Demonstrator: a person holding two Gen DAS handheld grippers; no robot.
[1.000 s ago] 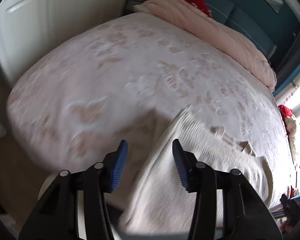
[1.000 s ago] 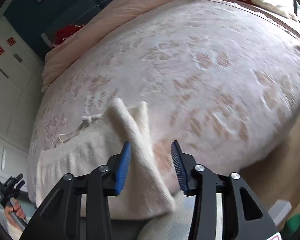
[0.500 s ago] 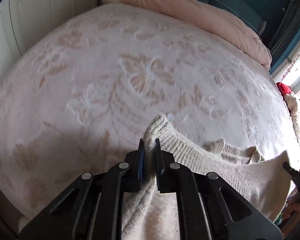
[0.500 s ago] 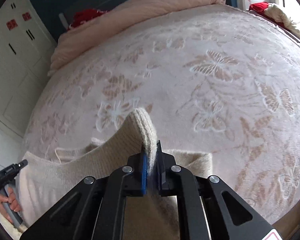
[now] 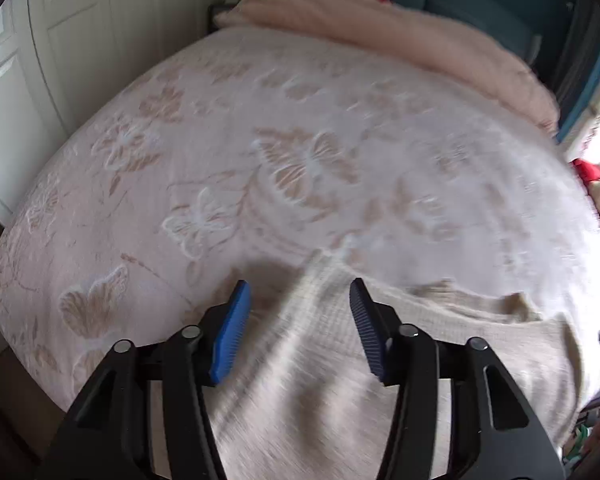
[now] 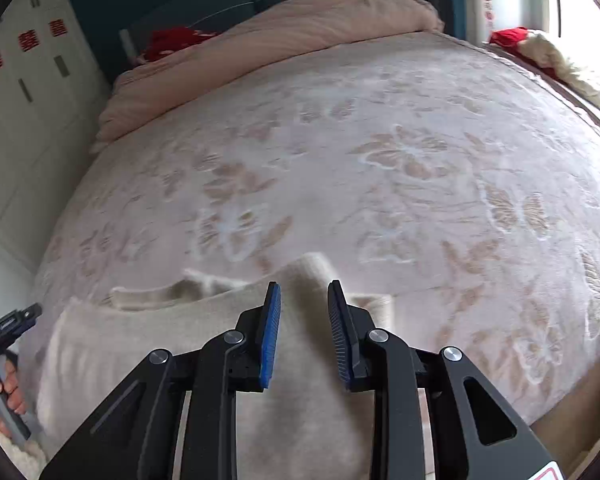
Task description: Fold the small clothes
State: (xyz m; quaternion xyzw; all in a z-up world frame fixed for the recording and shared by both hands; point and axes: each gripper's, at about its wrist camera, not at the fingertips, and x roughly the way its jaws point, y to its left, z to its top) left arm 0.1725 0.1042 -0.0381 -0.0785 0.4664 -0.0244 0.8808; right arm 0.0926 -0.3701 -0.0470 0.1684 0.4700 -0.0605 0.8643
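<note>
Sweater [image 5: 320, 380] spread flat on the bed [image 5: 220, 140], both claws released.
Left wrist view: left claw [image 5: 298, 328] has just been opening, its pads off the knit shoulder lying between them. Right wrist view: right claw [image 6: 302, 332] has just been opening too, narrower, over the other shoulder, gripping nothing.

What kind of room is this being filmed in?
Most likely a bedroom at home. A wide bed with a butterfly-patterned cover fills the view, a pink quilt is bunched at its head, and white cupboard doors stand alongside.
</note>
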